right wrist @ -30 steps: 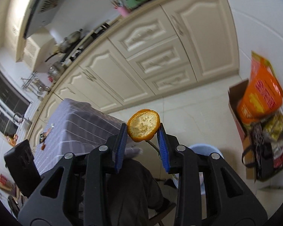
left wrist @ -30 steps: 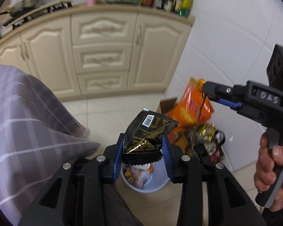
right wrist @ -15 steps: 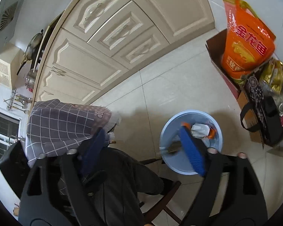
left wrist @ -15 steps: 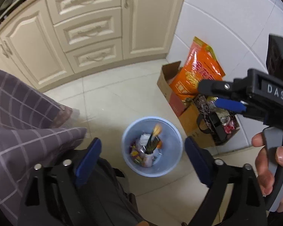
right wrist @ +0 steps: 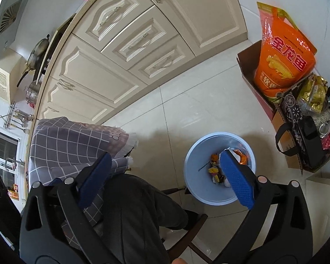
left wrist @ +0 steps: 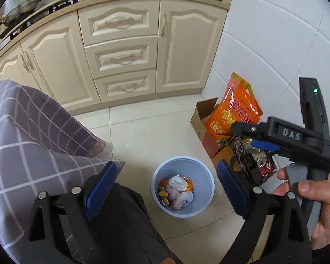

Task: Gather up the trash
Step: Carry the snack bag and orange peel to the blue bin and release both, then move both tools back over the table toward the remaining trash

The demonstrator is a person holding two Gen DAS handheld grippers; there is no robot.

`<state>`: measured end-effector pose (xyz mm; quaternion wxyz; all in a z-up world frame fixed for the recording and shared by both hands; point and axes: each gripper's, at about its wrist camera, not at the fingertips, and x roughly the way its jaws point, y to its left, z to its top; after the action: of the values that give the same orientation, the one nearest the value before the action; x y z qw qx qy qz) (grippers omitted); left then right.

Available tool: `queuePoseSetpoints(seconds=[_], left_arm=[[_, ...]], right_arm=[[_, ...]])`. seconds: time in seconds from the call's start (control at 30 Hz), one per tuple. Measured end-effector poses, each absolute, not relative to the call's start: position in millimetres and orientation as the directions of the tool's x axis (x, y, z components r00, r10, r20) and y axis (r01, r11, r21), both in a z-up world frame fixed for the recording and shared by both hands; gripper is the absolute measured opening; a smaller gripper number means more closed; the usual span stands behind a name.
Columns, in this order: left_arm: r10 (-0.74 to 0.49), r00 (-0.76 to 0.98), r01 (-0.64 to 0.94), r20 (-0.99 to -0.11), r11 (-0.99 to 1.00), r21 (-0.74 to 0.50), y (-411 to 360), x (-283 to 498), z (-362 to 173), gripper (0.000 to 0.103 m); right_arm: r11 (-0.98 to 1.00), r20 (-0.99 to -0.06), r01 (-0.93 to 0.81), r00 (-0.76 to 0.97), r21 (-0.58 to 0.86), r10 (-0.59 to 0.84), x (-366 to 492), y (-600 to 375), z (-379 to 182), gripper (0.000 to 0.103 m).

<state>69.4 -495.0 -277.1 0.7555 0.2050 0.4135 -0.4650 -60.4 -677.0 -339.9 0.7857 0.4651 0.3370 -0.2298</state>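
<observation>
A light blue trash bin point(left wrist: 203, 200) stands on the tiled floor below both grippers; it also shows in the right wrist view point(right wrist: 193, 176). Inside lie white crumpled tissues point(left wrist: 177, 181), orange peel point(left wrist: 188, 184) and colourful wrappers point(right wrist: 215, 172). My left gripper point(left wrist: 165, 192) is open and empty, high above the bin. My right gripper point(right wrist: 165, 178) is open and empty too, its right finger over the bin's opening. The right gripper also shows from the side in the left wrist view point(left wrist: 264, 138), held in a hand.
A table with a grey checked cloth point(left wrist: 22, 143) is at the left, dark trousers point(right wrist: 132, 209) below. A cardboard box point(left wrist: 205, 118) with an orange bag point(right wrist: 281, 59) and a dark bag of cans point(right wrist: 314, 127) stand by the white wall. Cream cabinets point(left wrist: 121, 55) are behind.
One second ago the left gripper held a black snack bag and the right held an orange peel. Both opened and the items fell into the bin. Both grippers stay wide open.
</observation>
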Motion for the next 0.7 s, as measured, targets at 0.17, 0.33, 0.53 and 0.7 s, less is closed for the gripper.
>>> queuePoseSetpoints(seconds=[0.17,0.33,0.53,0.7], left_arm=[[-0.574,0.254,0.867,-0.778,0.492,-0.079,-481.3,69.3,-252.9,0.09],[-0.605,0.281,0.857,-0.745,0.508,-0.089,-465.3,73.3,-231.5,0.091],[-0.641,0.335,0.837,-0.69,0.539,-0.095,-433.8,83.2,-197.4,0.091],[-0.664,0.415,0.801,-0.622,0.591,-0.097,-393.0,99.4,-162.7,0.093]], right_arm=[[0.49,-0.731,0.659,0.679,0.571,-0.062,-52.7,-670.7,-322.8,0.097],[0.527,-0.715,0.632,0.696,0.568,-0.063,-40.3,-661.1,-302.4,0.097],[0.586,-0.675,0.575,0.735,0.571,-0.064,-20.8,-641.7,-265.7,0.097],[0.661,-0.629,0.492,0.776,0.566,-0.039,10.8,-613.7,-227.3,0.097]])
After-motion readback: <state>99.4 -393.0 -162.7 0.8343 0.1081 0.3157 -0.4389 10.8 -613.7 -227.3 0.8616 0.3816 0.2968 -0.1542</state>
